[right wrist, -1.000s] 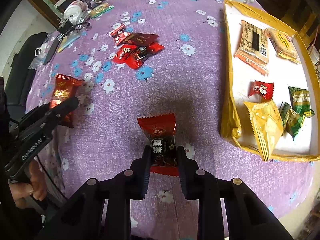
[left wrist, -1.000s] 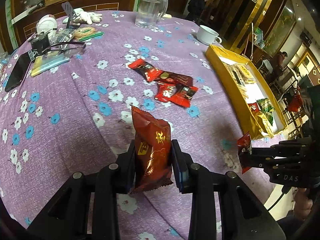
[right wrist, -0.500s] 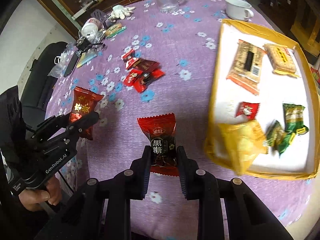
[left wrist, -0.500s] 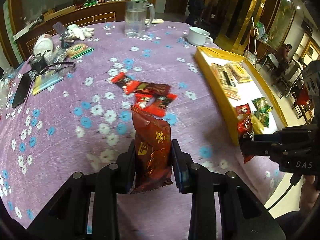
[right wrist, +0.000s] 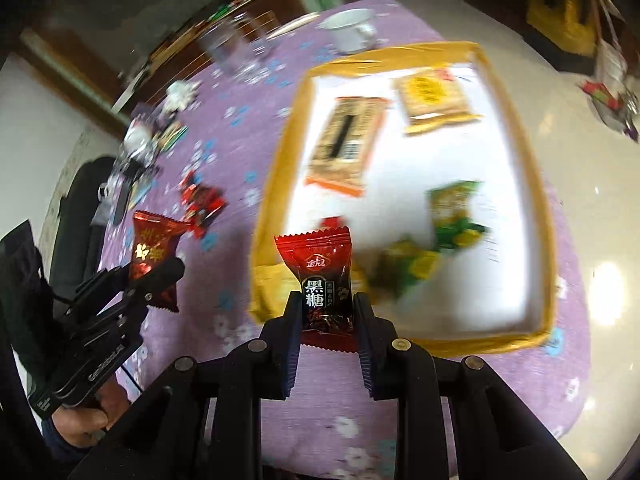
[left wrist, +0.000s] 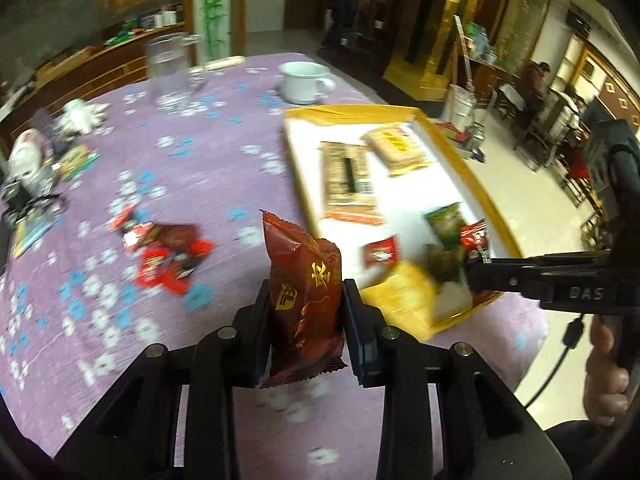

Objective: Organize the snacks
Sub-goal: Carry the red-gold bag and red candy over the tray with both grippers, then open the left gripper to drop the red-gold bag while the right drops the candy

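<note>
A dark red snack packet point(left wrist: 306, 300) is gripped upright in the left claw point(left wrist: 306, 312), whose jaws are clamped against the packet's two sides; it is held above the purple flowered surface point(left wrist: 192, 168), to the near left of the tray. On that surface, further left, a small heap of red wrapped candies point(left wrist: 164, 250) is seen lying loose. At the far side a glass pitcher point(left wrist: 170, 68) and a white cup point(left wrist: 304, 82) are standing.

To the right, a yellow-rimmed tray point(right wrist: 276, 184) with a white floor is placed on the surface. In its far part two tan biscuit packs point(right wrist: 346, 146) are laid side by side; nearer, green packets point(right wrist: 454, 210) and a small red packet point(left wrist: 380, 250) are found, and a yellow packet point(left wrist: 404, 302) is leaned at the near left corner, though blur hides the details.

A red and black candy packet point(right wrist: 320, 280) is grasped by the right claw point(right wrist: 326, 312), the jaws closed on its lower half, and it is held over the tray's near left corner.
</note>
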The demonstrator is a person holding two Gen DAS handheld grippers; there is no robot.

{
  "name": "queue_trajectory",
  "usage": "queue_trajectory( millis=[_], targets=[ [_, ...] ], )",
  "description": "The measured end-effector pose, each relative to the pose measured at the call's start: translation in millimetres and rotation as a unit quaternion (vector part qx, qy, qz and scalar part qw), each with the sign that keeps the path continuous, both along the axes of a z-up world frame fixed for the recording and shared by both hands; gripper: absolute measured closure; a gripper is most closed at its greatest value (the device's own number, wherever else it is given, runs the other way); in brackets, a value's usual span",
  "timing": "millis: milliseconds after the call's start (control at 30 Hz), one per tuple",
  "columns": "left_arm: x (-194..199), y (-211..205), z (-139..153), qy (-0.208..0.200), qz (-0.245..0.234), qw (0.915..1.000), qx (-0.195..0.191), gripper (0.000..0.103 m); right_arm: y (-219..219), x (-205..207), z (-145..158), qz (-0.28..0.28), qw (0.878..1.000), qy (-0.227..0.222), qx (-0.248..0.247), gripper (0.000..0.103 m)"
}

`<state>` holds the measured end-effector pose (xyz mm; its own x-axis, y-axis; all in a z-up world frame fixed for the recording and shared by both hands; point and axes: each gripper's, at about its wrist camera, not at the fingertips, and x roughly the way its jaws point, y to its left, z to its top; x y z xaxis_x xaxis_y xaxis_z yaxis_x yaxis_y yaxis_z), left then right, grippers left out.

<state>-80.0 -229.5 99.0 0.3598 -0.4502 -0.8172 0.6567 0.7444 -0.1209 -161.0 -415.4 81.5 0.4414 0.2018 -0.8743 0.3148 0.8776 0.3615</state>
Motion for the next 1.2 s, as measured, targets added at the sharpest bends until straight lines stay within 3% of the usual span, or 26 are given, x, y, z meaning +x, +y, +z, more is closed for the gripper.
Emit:
queue_trajectory(
  millis=[300, 633, 1200],
  targets=[
    [-15, -61, -20, 0.033, -0.058, 0.9978, 0.007, 0.074, -47, -22, -19, -0.047, 0.999, 0.018, 0.006, 0.077],
    [-22, -94, -43, 0.005, -0.089, 0.9958, 0.024, 0.074, -71, -26, -33, -0.056, 0.998, 0.031, 0.002, 0.077],
    [-15, -107, -57, 0.012, -0.079, 0.9961, 0.038, 0.074, -82, -12, -47, -0.044, 0.998, 0.05, 0.009, 0.075]
  ],
)
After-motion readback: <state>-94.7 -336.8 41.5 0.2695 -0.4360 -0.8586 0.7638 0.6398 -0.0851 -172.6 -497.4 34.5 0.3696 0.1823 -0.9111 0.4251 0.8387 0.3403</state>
